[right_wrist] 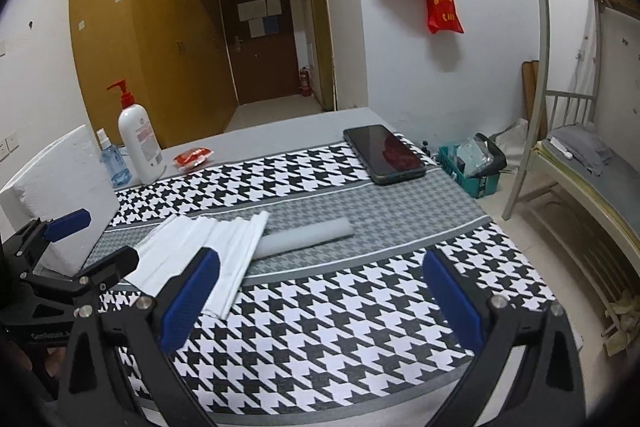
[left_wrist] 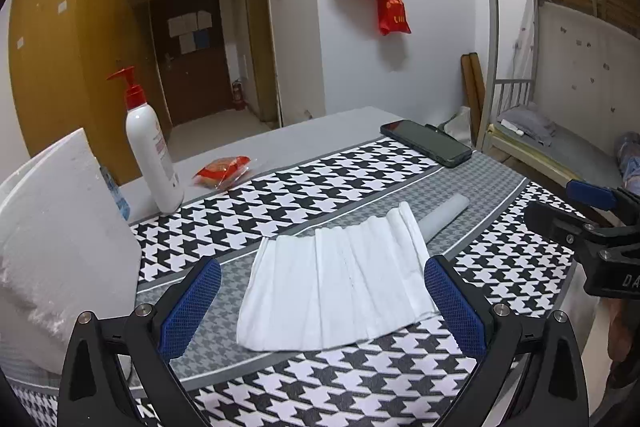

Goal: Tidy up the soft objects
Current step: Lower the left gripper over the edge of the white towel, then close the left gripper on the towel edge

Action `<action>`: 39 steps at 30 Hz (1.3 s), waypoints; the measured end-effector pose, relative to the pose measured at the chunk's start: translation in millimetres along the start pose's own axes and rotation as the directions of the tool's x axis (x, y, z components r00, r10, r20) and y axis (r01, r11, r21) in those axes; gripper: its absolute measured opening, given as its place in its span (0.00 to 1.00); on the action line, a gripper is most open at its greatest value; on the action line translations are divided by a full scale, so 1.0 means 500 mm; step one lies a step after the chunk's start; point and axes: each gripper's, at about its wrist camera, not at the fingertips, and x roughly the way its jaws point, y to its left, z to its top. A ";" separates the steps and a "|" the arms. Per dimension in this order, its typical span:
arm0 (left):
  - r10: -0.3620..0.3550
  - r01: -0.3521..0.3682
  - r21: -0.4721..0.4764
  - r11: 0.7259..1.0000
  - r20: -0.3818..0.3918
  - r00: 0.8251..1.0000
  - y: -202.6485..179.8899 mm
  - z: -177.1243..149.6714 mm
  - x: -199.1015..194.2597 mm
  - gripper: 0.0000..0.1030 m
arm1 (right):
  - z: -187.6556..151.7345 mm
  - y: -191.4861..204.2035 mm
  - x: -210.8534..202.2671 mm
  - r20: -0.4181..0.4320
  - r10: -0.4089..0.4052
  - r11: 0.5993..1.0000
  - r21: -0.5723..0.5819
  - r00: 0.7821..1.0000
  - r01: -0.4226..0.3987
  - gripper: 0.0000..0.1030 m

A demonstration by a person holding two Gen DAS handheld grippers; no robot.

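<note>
- The left gripper (left_wrist: pixel 322 301) stood wide open over the table, its blue pads (left_wrist: pixel 188 311) apart on either side of a white folded cloth (left_wrist: pixel 340 283) and holding nothing
- That cloth lay flat and pleated on the houndstooth tablecloth (left_wrist: pixel 312 187), partly across the grey band that runs through the pattern
- A grey rolled cloth (left_wrist: pixel 444 213) lay on the same grey band, touching or tucked just under the far edge of the white one; which of the two could not be told
- The right gripper (right_wrist: pixel 320 297) was also spread wide and empty, hovering above bare houndstooth just beside the white cloth's near corner
- From the right wrist view the grey roll (right_wrist: pixel 306 237) stretched away from the white cloth (right_wrist: pixel 208 251) toward the middle of the table
- A dark phone (right_wrist: pixel 384 153) lay face up near the far edge, well apart from both cloths
- A white pump bottle (left_wrist: pixel 152 155) with a red top stood at the far left, a small red packet (left_wrist: pixel 222 169) near it
- A white foam block (left_wrist: pixel 56 227) leaned at the left end of the table
</note>
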 end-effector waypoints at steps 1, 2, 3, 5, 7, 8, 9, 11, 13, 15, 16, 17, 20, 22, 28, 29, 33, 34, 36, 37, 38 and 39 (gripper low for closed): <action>0.000 0.000 -0.001 1.000 -0.007 1.000 -0.001 0.003 0.005 0.99 | 0.001 0.000 0.002 -0.001 -0.002 1.000 -0.002 1.000 0.002 1.00; -0.003 0.003 -0.001 1.000 -0.013 1.000 -0.002 0.005 0.009 0.99 | 0.002 0.000 0.002 -0.002 -0.005 1.000 -0.003 1.000 0.005 1.00; -0.007 0.007 0.001 1.000 -0.020 1.000 -0.004 0.008 0.014 0.99 | 0.002 -0.002 0.004 -0.003 -0.007 1.000 -0.001 1.000 0.007 1.00; -0.007 0.007 0.002 1.000 -0.034 0.999 -0.006 0.010 0.024 0.99 | 0.003 -0.004 0.009 -0.009 -0.008 1.000 0.004 1.000 0.008 1.00; -0.011 0.011 0.002 1.000 -0.053 0.999 -0.007 0.011 0.037 0.99 | 0.005 -0.007 0.014 -0.013 -0.013 1.000 0.008 1.000 0.013 1.00; -0.008 0.008 0.002 1.000 -0.065 0.998 -0.007 0.011 0.044 0.99 | 0.005 -0.008 0.017 -0.017 -0.012 1.000 0.010 1.000 0.012 1.00; -0.007 0.007 0.000 1.000 -0.073 0.997 -0.006 0.010 0.049 0.99 | 0.005 -0.008 0.020 -0.020 -0.011 1.000 0.010 1.000 0.011 1.00; -0.009 0.008 -0.008 1.000 -0.091 0.996 -0.004 0.008 0.061 0.99 | 0.007 -0.007 0.028 -0.032 -0.015 1.000 0.002 0.999 0.015 1.00; -0.002 0.000 -0.017 1.000 -0.105 0.994 -0.001 0.007 0.072 0.99 | 0.009 -0.008 0.032 -0.034 -0.021 1.000 0.002 0.999 0.021 1.00; -0.002 -0.001 -0.026 1.000 -0.119 0.993 0.003 0.007 0.081 0.99 | 0.012 -0.009 0.038 -0.040 -0.017 1.000 0.003 0.999 0.017 0.99; -0.003 -0.001 -0.029 1.000 -0.126 0.992 0.004 0.007 0.086 0.99 | 0.013 -0.009 0.041 -0.043 -0.017 1.000 0.001 0.999 0.017 1.00; -0.004 0.000 -0.030 1.000 -0.131 0.991 0.005 0.006 0.090 0.99 | 0.015 -0.009 0.045 -0.048 -0.017 1.000 -0.003 0.999 0.017 1.00; -0.006 0.003 -0.020 1.000 -0.147 0.989 0.003 0.002 0.102 0.99 | 0.015 -0.008 0.052 -0.055 -0.017 1.000 -0.009 0.998 0.017 0.99; -0.011 0.008 -0.018 1.000 -0.156 0.988 0.002 0.000 0.108 0.98 | 0.014 -0.011 0.056 -0.060 -0.018 1.000 -0.009 0.998 0.018 0.99; -0.008 0.003 -0.023 1.000 -0.206 0.979 0.010 -0.008 0.124 0.92 | 0.012 -0.017 0.070 -0.079 -0.015 1.000 -0.005 0.997 0.015 0.99; -0.011 0.006 -0.023 1.000 -0.212 0.977 0.011 -0.009 0.126 0.90 | 0.011 -0.017 0.071 -0.081 -0.014 1.000 -0.007 0.997 0.014 0.99; -0.021 0.016 -0.027 1.000 -0.214 0.977 0.012 -0.013 0.126 0.89 | 0.008 -0.011 0.075 -0.092 -0.011 1.000 -0.026 0.996 0.009 0.99; -0.032 0.026 -0.030 0.999 -0.220 0.975 0.013 -0.014 0.127 0.88 | 0.007 -0.011 0.076 -0.094 -0.011 1.000 -0.029 0.996 0.008 0.99; -0.051 0.043 -0.039 0.998 -0.235 0.971 0.014 -0.017 0.130 0.84 | 0.008 -0.011 0.078 -0.100 -0.007 1.000 -0.029 0.995 0.004 0.99; -0.060 0.052 -0.040 0.998 -0.246 0.967 0.012 -0.019 0.132 0.81 | 0.008 -0.010 0.078 -0.102 -0.005 1.000 -0.031 0.995 0.002 0.99; -0.064 0.056 -0.039 0.998 -0.255 0.965 0.011 -0.020 0.136 0.78 | 0.008 -0.010 0.079 -0.104 -0.007 0.999 -0.033 0.995 0.004 0.99; -0.058 0.052 -0.030 0.998 -0.265 0.963 0.008 -0.023 0.140 0.76 | 0.009 -0.010 0.080 -0.105 -0.008 0.999 -0.034 0.994 0.005 0.99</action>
